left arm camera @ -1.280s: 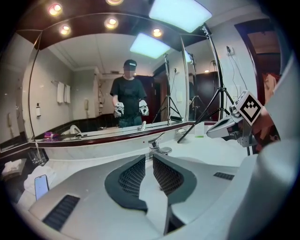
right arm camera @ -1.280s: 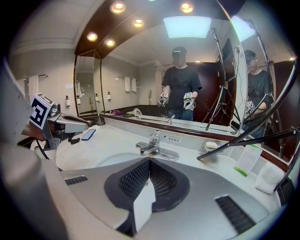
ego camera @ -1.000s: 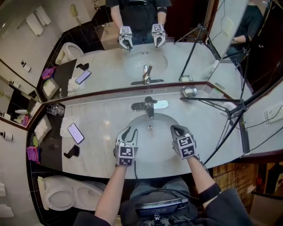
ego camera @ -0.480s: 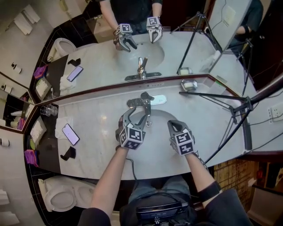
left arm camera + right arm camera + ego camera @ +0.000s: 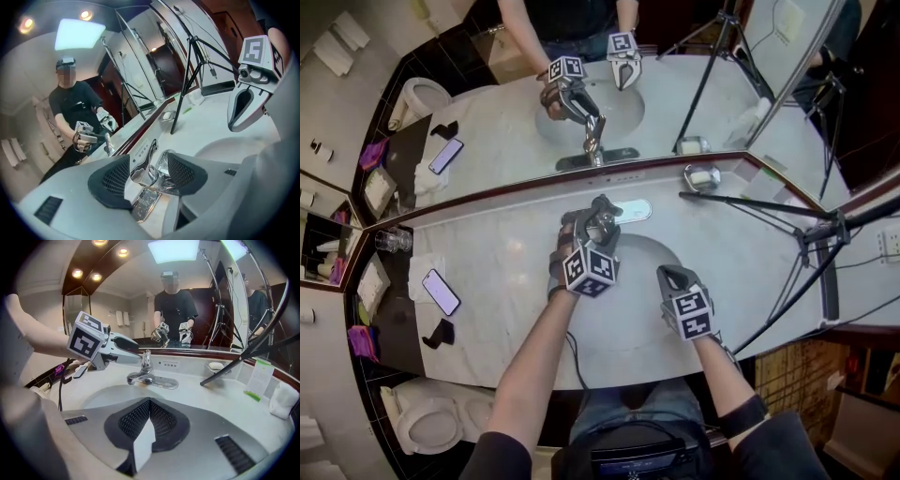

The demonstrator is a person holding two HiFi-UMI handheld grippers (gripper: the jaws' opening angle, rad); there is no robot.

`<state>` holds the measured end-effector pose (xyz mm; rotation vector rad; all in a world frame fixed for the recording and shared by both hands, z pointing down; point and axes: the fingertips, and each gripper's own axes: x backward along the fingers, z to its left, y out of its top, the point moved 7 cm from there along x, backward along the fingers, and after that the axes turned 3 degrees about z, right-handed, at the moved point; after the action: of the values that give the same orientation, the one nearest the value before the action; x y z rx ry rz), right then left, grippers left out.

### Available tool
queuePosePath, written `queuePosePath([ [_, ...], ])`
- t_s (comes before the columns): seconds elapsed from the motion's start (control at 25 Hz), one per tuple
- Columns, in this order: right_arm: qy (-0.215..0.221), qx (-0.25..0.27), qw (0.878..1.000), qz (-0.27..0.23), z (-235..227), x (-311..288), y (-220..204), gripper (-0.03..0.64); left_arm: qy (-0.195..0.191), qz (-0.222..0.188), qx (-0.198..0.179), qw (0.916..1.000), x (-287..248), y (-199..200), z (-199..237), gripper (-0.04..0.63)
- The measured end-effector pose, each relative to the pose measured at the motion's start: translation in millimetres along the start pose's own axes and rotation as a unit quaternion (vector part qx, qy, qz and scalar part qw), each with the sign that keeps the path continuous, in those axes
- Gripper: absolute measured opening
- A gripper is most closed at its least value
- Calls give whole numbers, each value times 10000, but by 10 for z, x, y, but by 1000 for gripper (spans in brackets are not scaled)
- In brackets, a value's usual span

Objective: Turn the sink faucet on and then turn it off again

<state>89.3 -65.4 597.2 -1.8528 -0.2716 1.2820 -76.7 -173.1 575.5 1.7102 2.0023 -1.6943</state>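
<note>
well, the faucet [image 5: 606, 221] sits at the back rim of the sink basin [image 5: 649, 255], right under the mirror [image 5: 487, 112], with its chrome lever [image 5: 149, 154] rising over the base plate. no water can be seen running from the spout. the left gripper [image 5: 587, 229] is right on it: its jaws have just been opening and now stand wide, one dark pad on each side of the lever, with neither pressing on it. so the turn-on looks not yet made. to do it well, i'd bring the pads in squarely on the lever's flanks, pinch lightly since the chrome will be slick, then lift or swing along the lever's own hinge instead of forcing it sideways. the gripper sits rolled over, so watch that one jaw doesn't catch the spout. the right gripper [image 5: 673, 279] hangs over the basin's near edge, well apart from the faucet, jaws together on nothing [image 5: 149, 414]. farther out on the marble counter [image 5: 506, 253] lie a phone [image 5: 441, 292] to the left and a soap dish [image 5: 701, 176] to the right.
</note>
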Motion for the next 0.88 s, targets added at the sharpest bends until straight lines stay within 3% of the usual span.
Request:
queuePosePath([
  [0.48,-45,-176,9996,196,-187,-99,-410,21,-201,42,-370,9991,-463,64,-120,245],
  [0.88,-1,-352,9990,283,-165,-101,-494,21,193,-47,-305,9993,-459,47,-109,114],
])
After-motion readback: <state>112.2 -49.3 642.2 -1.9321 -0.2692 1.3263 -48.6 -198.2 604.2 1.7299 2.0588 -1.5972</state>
